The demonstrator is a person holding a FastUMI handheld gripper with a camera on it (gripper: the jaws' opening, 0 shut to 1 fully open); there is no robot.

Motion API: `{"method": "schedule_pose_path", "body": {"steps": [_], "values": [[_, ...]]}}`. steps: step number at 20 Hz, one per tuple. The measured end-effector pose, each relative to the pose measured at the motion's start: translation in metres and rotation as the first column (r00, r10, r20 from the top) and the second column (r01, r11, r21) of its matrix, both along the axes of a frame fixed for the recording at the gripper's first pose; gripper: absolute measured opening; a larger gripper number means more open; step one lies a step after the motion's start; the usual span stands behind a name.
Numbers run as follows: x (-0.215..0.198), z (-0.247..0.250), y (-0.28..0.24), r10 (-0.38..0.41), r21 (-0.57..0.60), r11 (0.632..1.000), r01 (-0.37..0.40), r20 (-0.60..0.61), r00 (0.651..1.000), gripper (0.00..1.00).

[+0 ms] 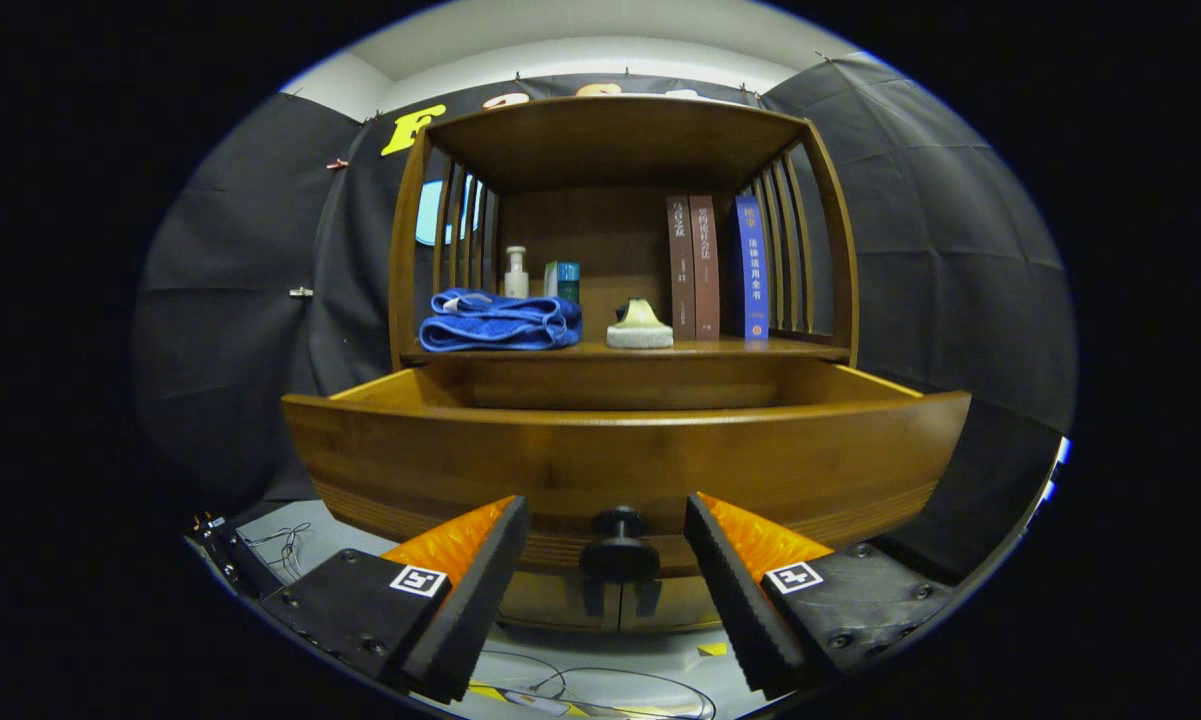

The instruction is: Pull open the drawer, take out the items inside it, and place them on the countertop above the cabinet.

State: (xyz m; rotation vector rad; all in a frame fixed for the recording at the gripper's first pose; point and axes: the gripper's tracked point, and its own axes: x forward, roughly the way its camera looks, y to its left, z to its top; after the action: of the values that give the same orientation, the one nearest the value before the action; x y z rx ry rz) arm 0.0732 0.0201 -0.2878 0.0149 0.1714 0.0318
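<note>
The jaws of the gripper [606,560] stand wide around the knob [617,545] without touching it, the drawer [620,455] is pulled open, and items such as the blue towel [500,322] lie on the countertop [720,349], though the drawer's inside is hidden.

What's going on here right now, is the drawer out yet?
Yes. The drawer of the wooden cabinet is pulled out. The tool is open, its fingers either side of the drawer knob without pressing on it. From this low angle the drawer's inside is hidden, so I can't tell what's in it. On the countertop above sit a folded blue towel, a sponge, a bottle and three books.
</note>
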Motion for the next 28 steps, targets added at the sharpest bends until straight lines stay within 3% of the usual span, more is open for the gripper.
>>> {"method": "schedule_pose_path", "body": {"steps": [11, 28], "values": [[0.017, -0.002, -0.011, -0.073, 0.058, 0.996, 0.069, 0.069, 0.995, 0.98], [0.097, 0.005, -0.014, -0.059, 0.06, 0.997, 0.056, 0.059, 0.997, 1.0]]}}
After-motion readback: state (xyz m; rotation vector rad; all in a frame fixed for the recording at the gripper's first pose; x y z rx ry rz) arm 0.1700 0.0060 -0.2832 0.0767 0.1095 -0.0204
